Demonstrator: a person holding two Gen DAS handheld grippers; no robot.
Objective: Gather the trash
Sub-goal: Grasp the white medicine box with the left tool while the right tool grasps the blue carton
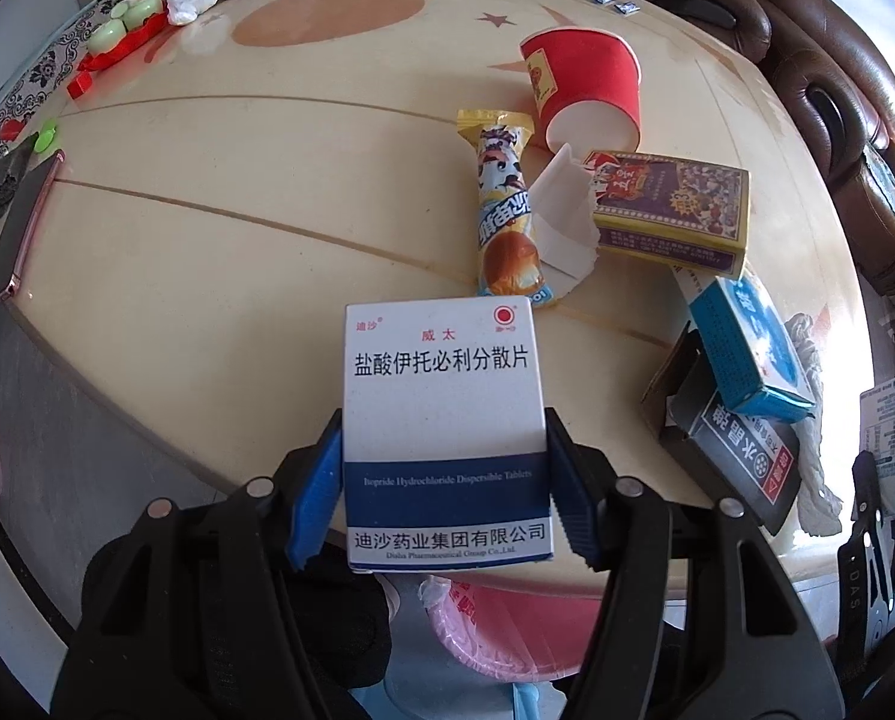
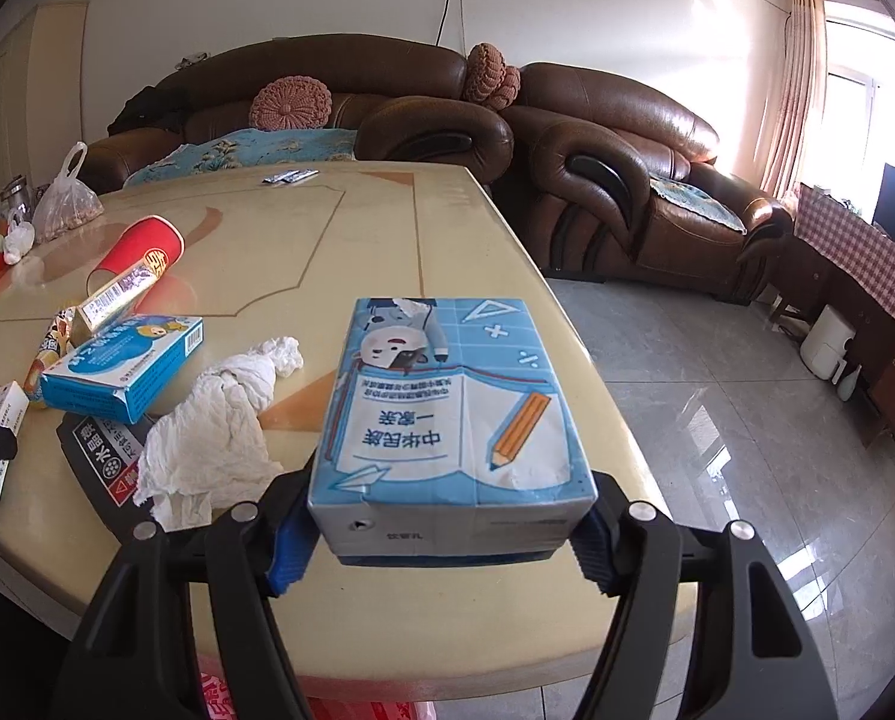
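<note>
While both tongs are already loaded, this looks like the carry step: grab done, drop-off still to come.

Left wrist view: the left tongs (image 1: 444,498) are clamped on a white and blue pill box (image 1: 444,420), blue pads pressing both its sides, held up over the near edge of the table (image 1: 207,300). Below that edge there's a pink bin (image 1: 507,630) with a bag lining it; I can't really see anything in it. Next move, I'd guess, is swinging the box over the bin and letting go. Left on the table: a red paper cup (image 1: 579,90) tipped on its side and looking empty, a snack wrapper (image 1: 507,210), a purple box (image 1: 669,210) and a blue box (image 1: 747,348).

Right wrist view: the right tongs (image 2: 441,531) are clamped on a light blue carton (image 2: 447,414), near the table's edge. A crumpled tissue (image 2: 219,420) lies just beside it, still waiting.
</note>
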